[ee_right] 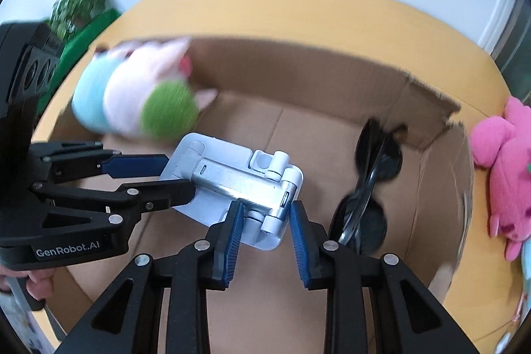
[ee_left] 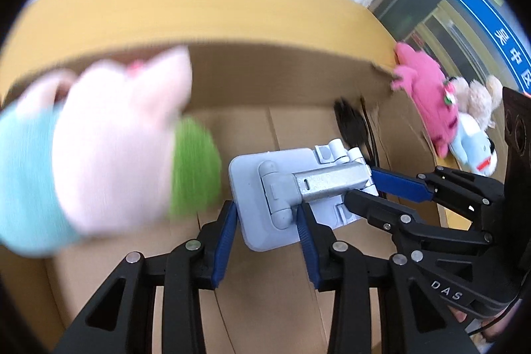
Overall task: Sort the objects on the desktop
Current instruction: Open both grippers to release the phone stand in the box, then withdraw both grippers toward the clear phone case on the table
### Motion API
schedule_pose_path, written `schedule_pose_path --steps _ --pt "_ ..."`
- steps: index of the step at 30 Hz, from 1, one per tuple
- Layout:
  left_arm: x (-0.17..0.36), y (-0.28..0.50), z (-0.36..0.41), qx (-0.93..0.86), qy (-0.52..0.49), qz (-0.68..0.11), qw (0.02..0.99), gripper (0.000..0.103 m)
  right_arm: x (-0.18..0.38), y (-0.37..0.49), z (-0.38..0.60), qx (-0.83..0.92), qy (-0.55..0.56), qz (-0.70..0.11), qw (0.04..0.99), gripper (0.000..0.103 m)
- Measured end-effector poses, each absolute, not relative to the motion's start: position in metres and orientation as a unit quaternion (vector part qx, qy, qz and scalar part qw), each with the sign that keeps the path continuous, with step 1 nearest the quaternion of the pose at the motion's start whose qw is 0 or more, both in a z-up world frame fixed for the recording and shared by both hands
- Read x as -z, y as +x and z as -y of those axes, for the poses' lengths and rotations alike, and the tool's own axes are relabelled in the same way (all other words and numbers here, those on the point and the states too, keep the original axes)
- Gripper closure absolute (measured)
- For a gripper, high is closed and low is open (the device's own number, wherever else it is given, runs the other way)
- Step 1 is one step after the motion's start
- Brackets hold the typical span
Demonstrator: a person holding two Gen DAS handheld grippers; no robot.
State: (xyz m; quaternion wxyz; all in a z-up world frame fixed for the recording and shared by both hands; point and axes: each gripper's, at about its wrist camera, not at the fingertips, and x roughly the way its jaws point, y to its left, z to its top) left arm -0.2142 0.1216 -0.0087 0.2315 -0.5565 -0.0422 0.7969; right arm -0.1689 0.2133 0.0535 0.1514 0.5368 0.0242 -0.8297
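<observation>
A pale plush toy [ee_left: 109, 148] with a light blue part and a green patch is seen, blurred, at the left of the cardboard box [ee_left: 265, 82], seemingly against its far wall. Over the middle of the box floor, a light grey folding stand [ee_left: 282, 188] with a metal hinge arm is held by 2 grippers. The plate end of the stand is clamped between the narrowed blue pads of the left gripper [ee_left: 267, 223], and the hinge end is pinched by the right gripper [ee_right: 264, 214], whose jaws are only slightly apart. A pair of dark sunglasses [ee_right: 371, 188] is seen on the box floor to the right of the stand. Outside the box's right wall, a pink plush toy [ee_right: 504, 161] is seen lying on the yellow table [ee_left: 199, 5].
</observation>
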Motion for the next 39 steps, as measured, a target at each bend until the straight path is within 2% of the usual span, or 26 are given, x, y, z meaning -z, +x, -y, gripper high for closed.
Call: schedule_pose_path --steps 3,7,14,15,17,19,21,23,24,27,29,33,39 --pt "0.011 -0.237 -0.128 -0.798 -0.559 0.036 0.224 0.067 -0.044 -0.198 -0.215 0.83 0.536 0.007 0.152 0.075" --pt "0.017 -0.253 -0.141 -0.797 -0.562 0.03 0.22 0.068 -0.019 -0.226 -0.218 0.823 0.552 0.008 0.134 0.075" --pt "0.021 -0.246 -0.152 -0.789 -0.575 0.004 0.216 0.068 -0.009 -0.227 -0.222 0.829 0.546 0.028 0.117 0.072" --pt "0.017 -0.243 -0.149 -0.791 -0.573 0.006 0.214 0.068 -0.016 -0.222 -0.222 0.834 0.538 0.028 0.118 0.068" --pt "0.002 -0.232 -0.14 -0.802 -0.559 0.011 0.212 0.068 -0.032 -0.212 -0.222 0.846 0.52 0.023 0.116 0.049" --pt "-0.023 -0.211 -0.124 -0.819 -0.531 0.017 0.215 0.068 -0.063 -0.187 -0.222 0.869 0.482 0.008 0.109 0.022" --pt "-0.052 -0.185 -0.105 -0.839 -0.5 0.016 0.213 0.065 -0.087 -0.16 -0.221 0.885 0.452 0.004 0.108 0.012" --pt "-0.078 -0.153 -0.085 -0.858 -0.469 0.015 0.21 0.052 -0.112 -0.123 -0.221 0.901 0.42 0.003 0.111 0.003" --pt "-0.088 -0.138 -0.075 -0.865 -0.455 0.013 0.21 0.05 -0.123 -0.11 -0.224 0.906 0.408 0.002 0.112 0.0" --pt "-0.117 -0.089 -0.043 -0.888 -0.415 0.002 0.199 0.044 -0.143 -0.055 -0.226 0.92 0.375 -0.001 0.112 0.0" --pt "-0.127 -0.059 -0.027 -0.898 -0.397 0.003 0.189 0.035 -0.146 -0.024 -0.219 0.927 0.359 0.002 0.11 0.0" --pt "-0.131 -0.009 -0.009 -0.908 -0.378 -0.003 0.179 0.034 -0.14 0.016 -0.22 0.929 0.358 0.005 0.09 0.0" --pt "-0.106 0.045 -0.01 -0.907 -0.382 0.015 0.175 0.034 -0.114 0.055 -0.205 0.925 0.371 0.017 0.084 0.0"
